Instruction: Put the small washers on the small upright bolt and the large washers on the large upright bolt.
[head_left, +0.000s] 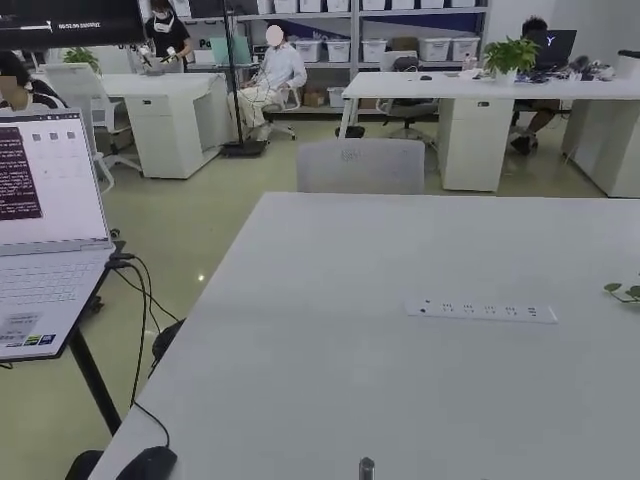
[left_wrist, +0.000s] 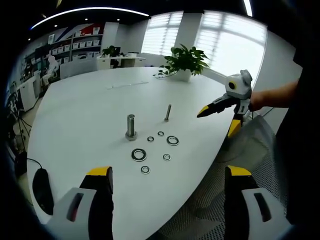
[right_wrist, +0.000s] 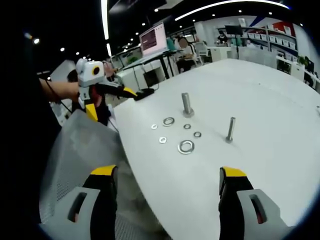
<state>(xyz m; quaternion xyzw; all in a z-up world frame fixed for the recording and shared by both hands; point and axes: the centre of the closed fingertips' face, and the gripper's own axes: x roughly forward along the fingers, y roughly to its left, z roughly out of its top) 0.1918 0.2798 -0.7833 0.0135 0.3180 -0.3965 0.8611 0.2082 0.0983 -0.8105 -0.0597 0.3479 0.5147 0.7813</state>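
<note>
On the white table (left_wrist: 90, 100) stand a thick large bolt (left_wrist: 131, 126) and a thin small bolt (left_wrist: 168, 112), both upright and bare. Several washers lie flat in front of them, among them large washers (left_wrist: 139, 154) (left_wrist: 173, 140) and a small washer (left_wrist: 166, 157). My left gripper (left_wrist: 168, 171) is open, back from the table edge. The right gripper (left_wrist: 220, 105) hovers off the table's side. In the right gripper view my right gripper (right_wrist: 168, 172) is open, facing the large bolt (right_wrist: 187, 104), the small bolt (right_wrist: 231, 129) and a large washer (right_wrist: 186, 147); the left gripper (right_wrist: 125, 92) hovers at left.
A grey mesh chair back (right_wrist: 80, 145) sits under both grippers at the table edge. A power strip (head_left: 482, 311) lies on the table, a potted plant (left_wrist: 185, 62) stands at its far end, a mouse (head_left: 145, 464) at one corner. A laptop (head_left: 45, 230) stands on a side stand.
</note>
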